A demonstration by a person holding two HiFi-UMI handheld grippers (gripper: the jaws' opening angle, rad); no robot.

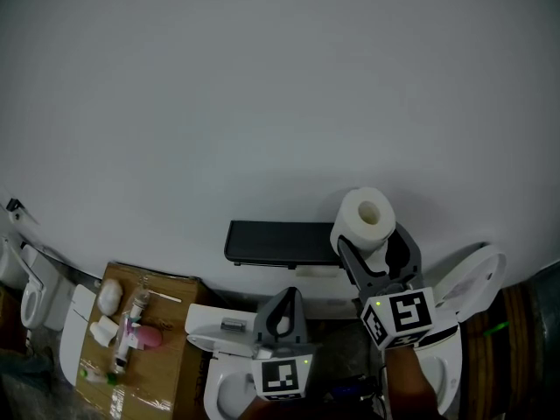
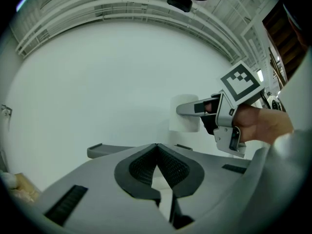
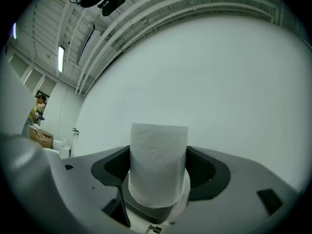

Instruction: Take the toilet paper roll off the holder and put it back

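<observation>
My right gripper is shut on the white toilet paper roll, holding it by its sides with the cardboard core facing up. The roll is off the black holder shelf on the white wall, just to the right of the shelf's right end. In the right gripper view the roll fills the gap between the jaws of my right gripper. My left gripper hangs below the shelf, shut and holding nothing. In the left gripper view its tips meet, with the roll and holder beyond.
A cardboard box with several toiletries lies at the lower left. White toilets stand below the left gripper, at the right and at the far left. The white wall fills the upper view.
</observation>
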